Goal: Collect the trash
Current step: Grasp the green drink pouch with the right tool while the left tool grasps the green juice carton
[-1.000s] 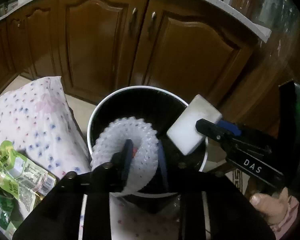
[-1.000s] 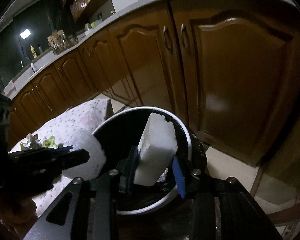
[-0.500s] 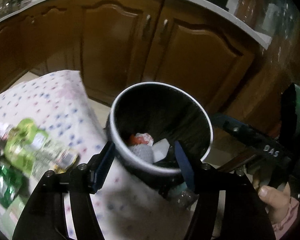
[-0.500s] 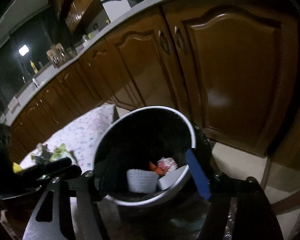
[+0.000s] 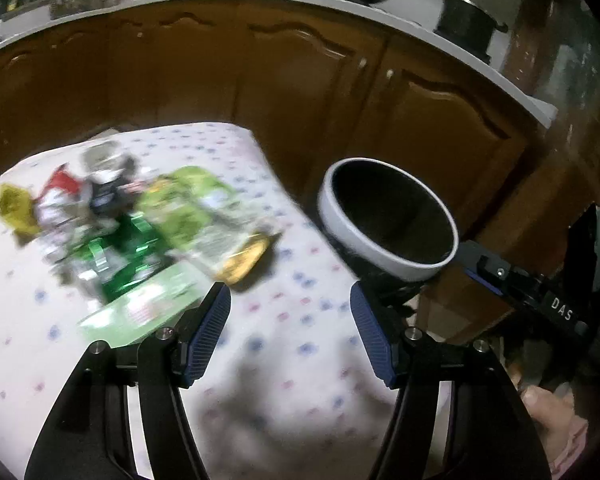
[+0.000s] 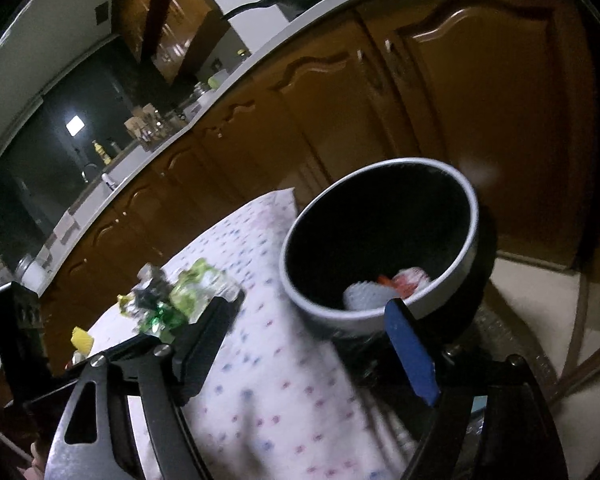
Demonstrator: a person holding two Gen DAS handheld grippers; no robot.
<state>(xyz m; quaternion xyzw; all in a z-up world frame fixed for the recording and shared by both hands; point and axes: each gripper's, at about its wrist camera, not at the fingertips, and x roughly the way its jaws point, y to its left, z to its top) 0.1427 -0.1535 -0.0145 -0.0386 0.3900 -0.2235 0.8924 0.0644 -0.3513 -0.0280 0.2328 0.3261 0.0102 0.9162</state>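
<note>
Lower centre of the left wrist view: left gripper, jaws apart and empty, above the spotted cloth; blurred trash pile at left centre, bin at right; advise squaring on one wrapper at the pile's near edge before closing. Lower centre of the right wrist view: right gripper, jaws opening, nothing between them; bin close ahead holding dropped scraps, trash pile at left; advise reaching across clear of the rim.

cabinets: glossy wood | tablecloth: dotted cloth | wrappers: shiny
</note>
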